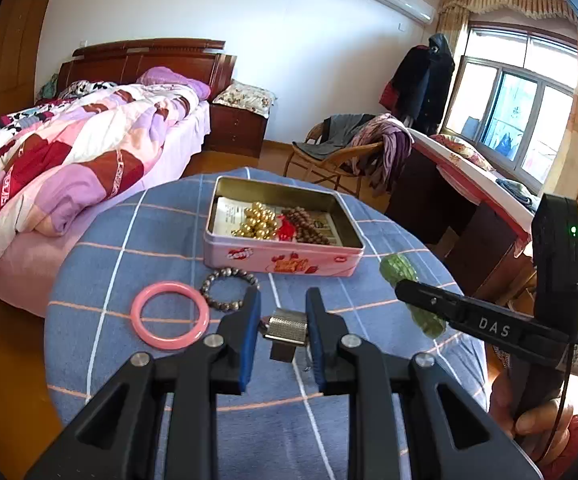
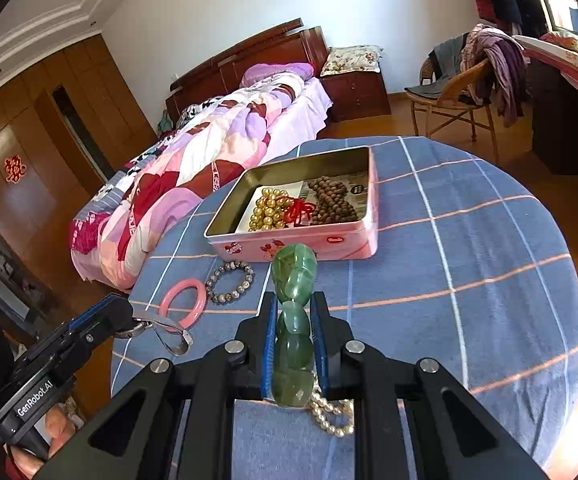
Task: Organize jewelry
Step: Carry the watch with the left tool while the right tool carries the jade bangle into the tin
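Note:
A pink tin box [image 1: 285,258] [image 2: 301,242] stands open on the blue checked table [image 1: 161,240], holding gold beads [image 1: 257,220], brown beads [image 1: 305,226] and a red cord. My left gripper [image 1: 283,308] is shut on a silver mesh watch band [image 1: 287,326], which hangs from it in the right wrist view [image 2: 169,332]. My right gripper [image 2: 295,316] is shut on a green jade bead bracelet [image 2: 293,320], held above the table in front of the tin; it also shows in the left wrist view [image 1: 399,270].
A pink bangle [image 1: 170,316] [image 2: 183,300] and a grey stone bead bracelet [image 1: 229,290] [image 2: 231,282] lie on the cloth left of the tin. A pearl strand [image 2: 333,414] lies under my right gripper. A bed [image 1: 69,168] stands left of the table, a chair [image 1: 341,152] behind.

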A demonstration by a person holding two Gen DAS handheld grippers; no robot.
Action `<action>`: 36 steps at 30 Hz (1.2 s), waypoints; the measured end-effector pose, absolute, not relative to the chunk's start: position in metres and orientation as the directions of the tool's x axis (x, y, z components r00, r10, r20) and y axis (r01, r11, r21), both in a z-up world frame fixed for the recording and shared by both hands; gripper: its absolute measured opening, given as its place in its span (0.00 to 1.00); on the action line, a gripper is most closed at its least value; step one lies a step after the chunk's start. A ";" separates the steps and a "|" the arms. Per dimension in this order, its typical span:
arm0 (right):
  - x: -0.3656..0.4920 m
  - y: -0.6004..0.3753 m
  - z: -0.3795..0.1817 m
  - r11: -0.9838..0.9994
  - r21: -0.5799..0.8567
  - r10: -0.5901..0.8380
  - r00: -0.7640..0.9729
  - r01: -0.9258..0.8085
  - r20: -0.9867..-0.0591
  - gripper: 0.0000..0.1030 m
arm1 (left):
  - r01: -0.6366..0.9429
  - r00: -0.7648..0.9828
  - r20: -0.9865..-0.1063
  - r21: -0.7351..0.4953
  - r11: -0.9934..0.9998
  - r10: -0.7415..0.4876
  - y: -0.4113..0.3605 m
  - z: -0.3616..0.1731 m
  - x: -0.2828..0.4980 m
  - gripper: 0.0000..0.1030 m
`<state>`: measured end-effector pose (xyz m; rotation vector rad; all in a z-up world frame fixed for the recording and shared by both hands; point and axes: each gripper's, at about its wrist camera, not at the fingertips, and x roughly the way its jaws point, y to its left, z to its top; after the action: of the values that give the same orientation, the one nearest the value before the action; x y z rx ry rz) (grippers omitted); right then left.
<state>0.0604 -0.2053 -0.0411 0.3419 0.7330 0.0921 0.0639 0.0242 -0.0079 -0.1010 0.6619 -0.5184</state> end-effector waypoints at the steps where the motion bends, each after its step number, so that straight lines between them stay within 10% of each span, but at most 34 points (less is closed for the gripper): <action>1: 0.058 -0.207 -0.041 0.941 0.338 0.200 0.743 0.037 -0.639 0.16 | 0.429 0.669 -0.559 -0.249 0.868 -0.491 0.023 -0.007 0.064 0.23; 36: 0.097 -0.230 -0.019 0.928 0.369 0.196 0.781 0.046 -0.592 0.16 | 0.499 0.670 -0.494 -0.254 0.828 -0.555 -0.018 0.023 0.108 0.23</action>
<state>0.0975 -0.2299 -0.0194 0.3789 0.6731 0.0831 0.1076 -0.0179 0.0233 -0.1005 0.5893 -0.5952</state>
